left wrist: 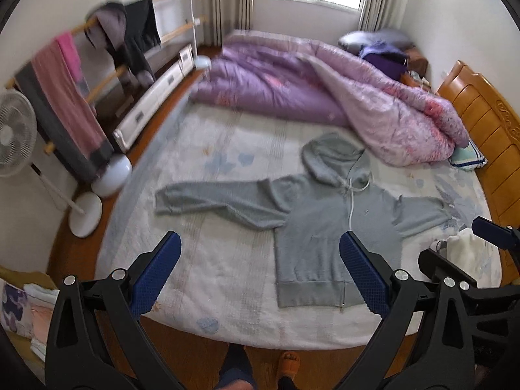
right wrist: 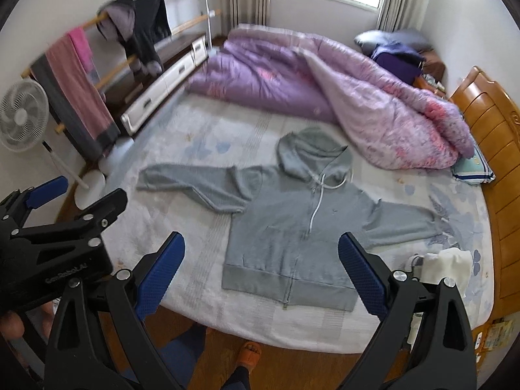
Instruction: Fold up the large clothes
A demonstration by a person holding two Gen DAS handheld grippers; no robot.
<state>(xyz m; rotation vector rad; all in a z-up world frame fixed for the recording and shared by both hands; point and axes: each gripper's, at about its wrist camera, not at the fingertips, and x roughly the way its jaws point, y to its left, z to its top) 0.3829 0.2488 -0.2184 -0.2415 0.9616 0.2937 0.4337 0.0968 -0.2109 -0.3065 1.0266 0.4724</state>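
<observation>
A grey zip hoodie (left wrist: 312, 224) (right wrist: 286, 230) lies flat and face up on the bed, hood toward the far side, both sleeves spread out left and right, hem toward me. My left gripper (left wrist: 260, 243) hangs open above the near part of the bed, over the hoodie's hem, holding nothing. Held just as high, my right gripper (right wrist: 261, 243) stands open over the hoodie's lower body, empty. The left gripper's body also shows in the right wrist view at the left edge (right wrist: 48, 224), and the right gripper's body appears at the left wrist view's right edge (left wrist: 481, 253).
A purple and pink quilt (left wrist: 325, 97) is bunched on the far half of the bed (left wrist: 208, 260). A white folded cloth (right wrist: 445, 265) lies near the hoodie's right sleeve. A wooden headboard (right wrist: 494, 149) is at right. A fan (left wrist: 13, 136) and a clothes rack (left wrist: 74, 97) stand at left. A person's feet (right wrist: 247, 354) are on the floor.
</observation>
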